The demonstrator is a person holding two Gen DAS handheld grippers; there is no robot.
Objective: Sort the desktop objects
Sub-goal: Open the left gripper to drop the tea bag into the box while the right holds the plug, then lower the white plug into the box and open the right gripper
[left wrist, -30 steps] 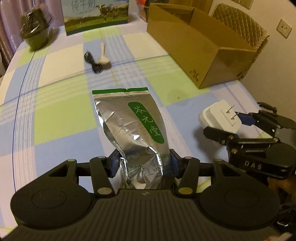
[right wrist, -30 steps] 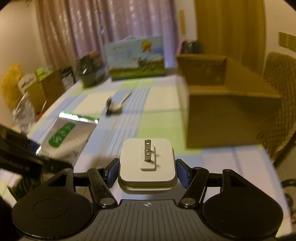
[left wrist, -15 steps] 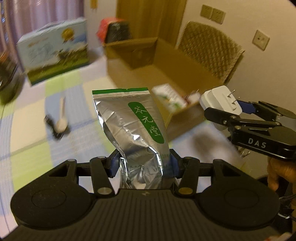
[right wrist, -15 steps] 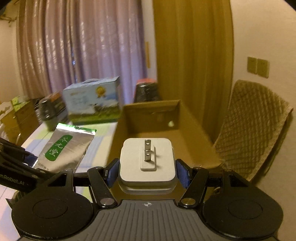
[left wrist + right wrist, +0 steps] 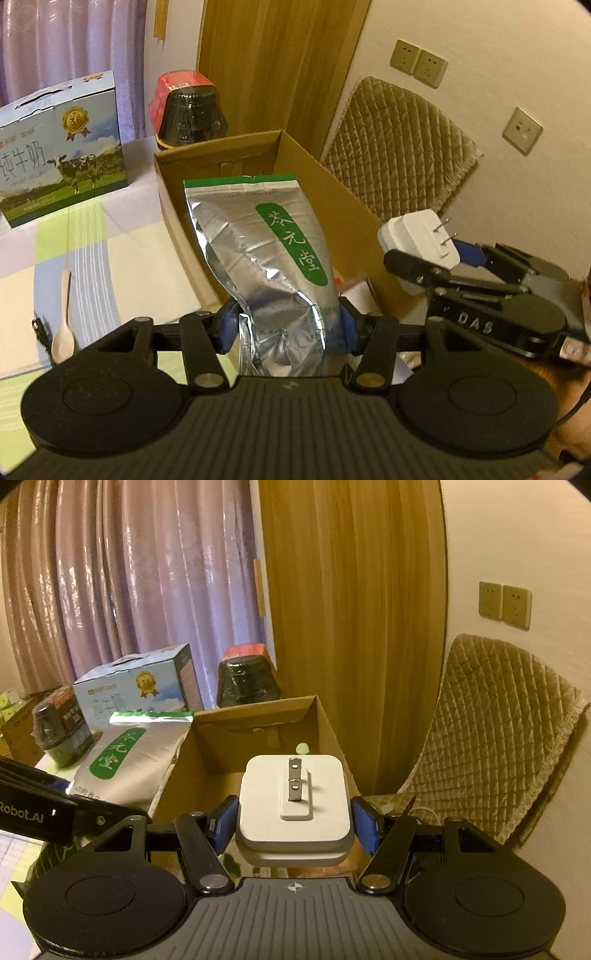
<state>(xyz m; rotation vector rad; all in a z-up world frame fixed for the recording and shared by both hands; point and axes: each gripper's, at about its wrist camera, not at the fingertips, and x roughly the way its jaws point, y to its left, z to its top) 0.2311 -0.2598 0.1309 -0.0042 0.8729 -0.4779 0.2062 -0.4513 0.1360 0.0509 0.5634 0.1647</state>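
Pouch and charger poised over the open box.
Left gripper [image 5: 284,325] clamps the foil pouch [image 5: 266,258], long axis pointing into the cardboard box [image 5: 177,221]; right gripper [image 5: 293,821] clamps the white charger [image 5: 293,805] at its near rim.

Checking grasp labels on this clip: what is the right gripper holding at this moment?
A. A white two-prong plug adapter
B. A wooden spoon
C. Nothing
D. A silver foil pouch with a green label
A: in the right wrist view the right gripper has its blue pads clamped on the sides of the white plug adapter, its prongs facing up.
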